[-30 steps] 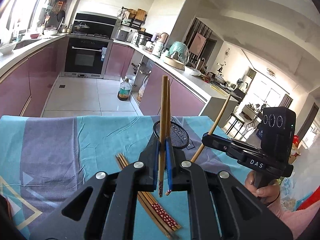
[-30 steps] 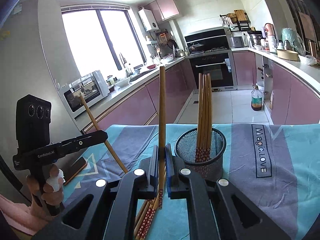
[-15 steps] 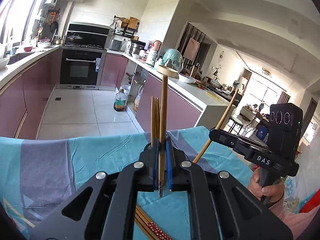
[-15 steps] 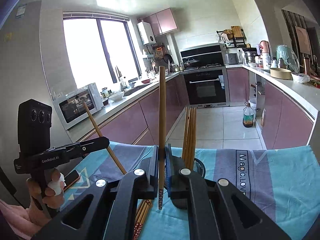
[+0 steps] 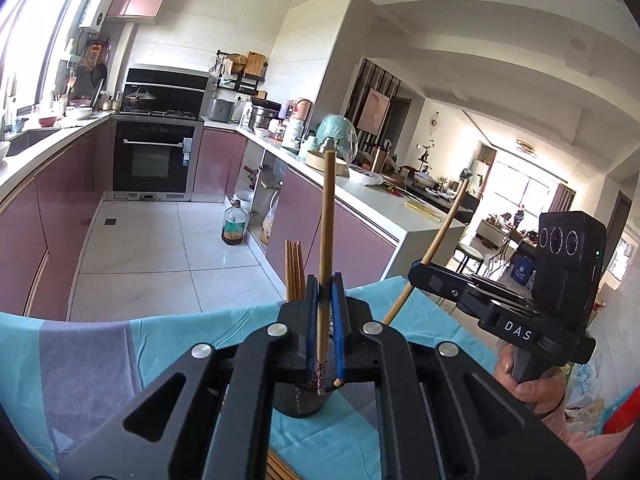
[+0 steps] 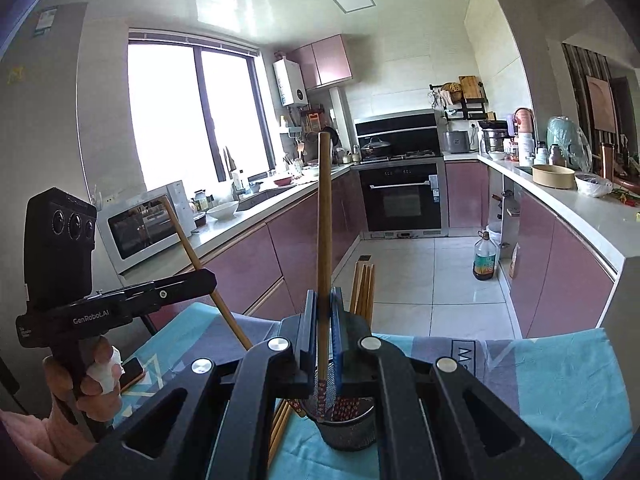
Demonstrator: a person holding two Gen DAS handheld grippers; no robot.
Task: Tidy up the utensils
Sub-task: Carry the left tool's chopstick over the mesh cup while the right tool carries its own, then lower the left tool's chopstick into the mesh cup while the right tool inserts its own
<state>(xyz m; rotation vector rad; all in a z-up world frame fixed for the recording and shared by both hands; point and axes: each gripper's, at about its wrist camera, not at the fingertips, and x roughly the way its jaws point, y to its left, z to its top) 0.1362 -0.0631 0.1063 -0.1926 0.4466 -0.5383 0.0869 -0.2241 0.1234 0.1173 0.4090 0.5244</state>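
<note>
My left gripper (image 5: 325, 330) is shut on a wooden chopstick (image 5: 327, 240) held upright, its patterned tip just above the black mesh holder (image 5: 298, 402). My right gripper (image 6: 323, 336) is shut on another upright chopstick (image 6: 323, 220), its tip inside the mesh holder (image 6: 348, 428). Several chopsticks (image 6: 363, 288) stand in the holder, also seen in the left wrist view (image 5: 294, 270). Loose chopsticks (image 6: 280, 426) lie on the cloth to the holder's left. Each view shows the other gripper holding its chopstick tilted.
The table has a teal and grey cloth (image 6: 560, 384). A phone (image 6: 132, 370) lies near the left hand. Behind are purple kitchen cabinets, an oven (image 5: 154, 158) and an oil bottle (image 6: 484, 258) on the tiled floor.
Both grippers have moved in over the mesh holder with their chopsticks upright. The holder now sits directly under both, and the right chopstick's tip has dropped into it.
</note>
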